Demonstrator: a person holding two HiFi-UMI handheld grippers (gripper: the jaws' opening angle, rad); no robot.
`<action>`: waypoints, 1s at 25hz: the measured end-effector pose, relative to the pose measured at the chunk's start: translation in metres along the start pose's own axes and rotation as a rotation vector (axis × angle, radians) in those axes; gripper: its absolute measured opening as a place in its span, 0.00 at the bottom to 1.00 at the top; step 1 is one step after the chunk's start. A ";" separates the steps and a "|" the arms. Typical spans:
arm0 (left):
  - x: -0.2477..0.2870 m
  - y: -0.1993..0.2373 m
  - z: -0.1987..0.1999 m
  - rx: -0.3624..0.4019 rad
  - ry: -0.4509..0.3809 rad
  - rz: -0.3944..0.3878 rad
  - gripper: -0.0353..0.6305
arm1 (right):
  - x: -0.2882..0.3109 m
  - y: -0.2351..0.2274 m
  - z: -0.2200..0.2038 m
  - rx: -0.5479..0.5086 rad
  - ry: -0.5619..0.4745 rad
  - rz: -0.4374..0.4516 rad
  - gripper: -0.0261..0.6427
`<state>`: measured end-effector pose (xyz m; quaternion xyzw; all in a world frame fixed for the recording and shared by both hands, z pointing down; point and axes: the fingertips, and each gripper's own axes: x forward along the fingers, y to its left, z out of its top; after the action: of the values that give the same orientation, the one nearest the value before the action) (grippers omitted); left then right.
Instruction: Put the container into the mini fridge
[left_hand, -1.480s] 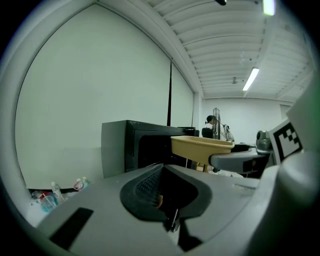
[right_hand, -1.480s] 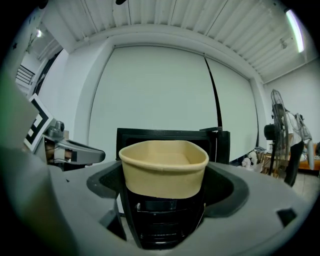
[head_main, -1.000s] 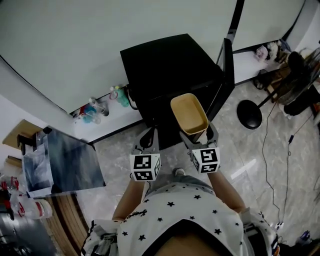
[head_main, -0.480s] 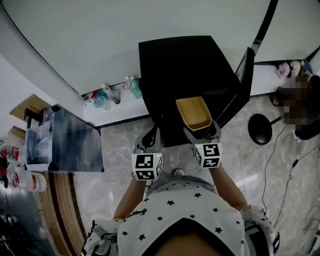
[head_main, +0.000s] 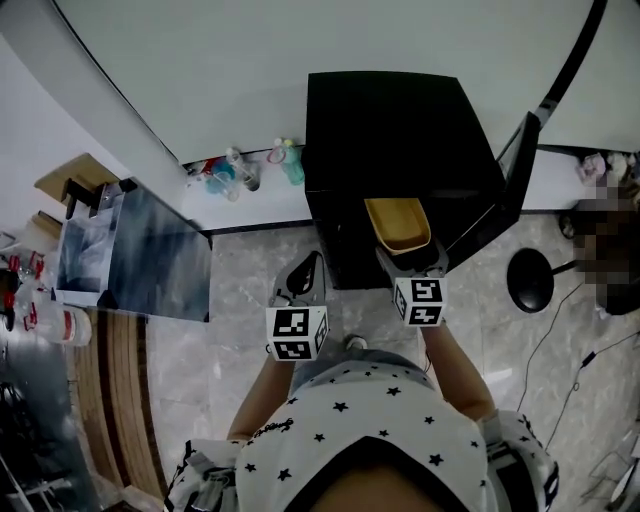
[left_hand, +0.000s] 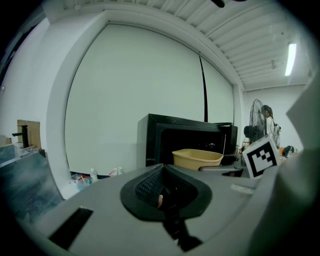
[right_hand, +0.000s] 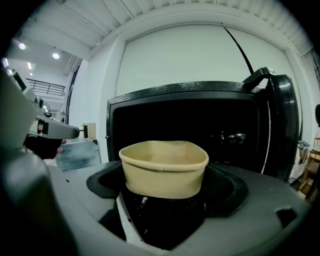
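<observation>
The black mini fridge (head_main: 400, 130) stands against the white wall with its door (head_main: 518, 165) swung open to the right. My right gripper (head_main: 410, 258) is shut on a tan open-topped container (head_main: 398, 222), which it holds upright at the fridge's front opening. In the right gripper view the container (right_hand: 165, 167) sits between the jaws, with the dark fridge interior (right_hand: 200, 125) just behind it. My left gripper (head_main: 302, 278) hangs left of the fridge, shut and holding nothing. The left gripper view shows the fridge (left_hand: 162, 137) and the container (left_hand: 196, 157) ahead to the right.
A glass-topped stand (head_main: 135, 250) is at the left. Several bottles (head_main: 240, 170) line the wall base beside the fridge. A round black fan base (head_main: 530, 280) rests on the tiled floor at the right. More bottles (head_main: 50, 322) lie at the far left.
The right gripper has carried the container forward, from in front of the fridge up to its opening. The left gripper has stayed beside it, still shut.
</observation>
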<state>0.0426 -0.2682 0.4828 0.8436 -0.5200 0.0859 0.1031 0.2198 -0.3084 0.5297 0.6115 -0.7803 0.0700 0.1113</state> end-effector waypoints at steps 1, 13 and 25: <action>-0.001 0.001 -0.001 -0.005 0.000 0.008 0.07 | 0.002 0.000 -0.001 0.000 0.003 0.005 0.75; -0.013 0.012 -0.010 -0.029 0.017 0.071 0.07 | 0.029 -0.004 -0.004 0.023 0.018 0.017 0.75; -0.023 0.018 -0.019 -0.027 0.032 0.095 0.07 | 0.069 -0.007 -0.002 0.029 0.038 -0.001 0.75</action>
<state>0.0157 -0.2511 0.4972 0.8151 -0.5587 0.0972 0.1185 0.2114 -0.3748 0.5490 0.6119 -0.7766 0.0929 0.1175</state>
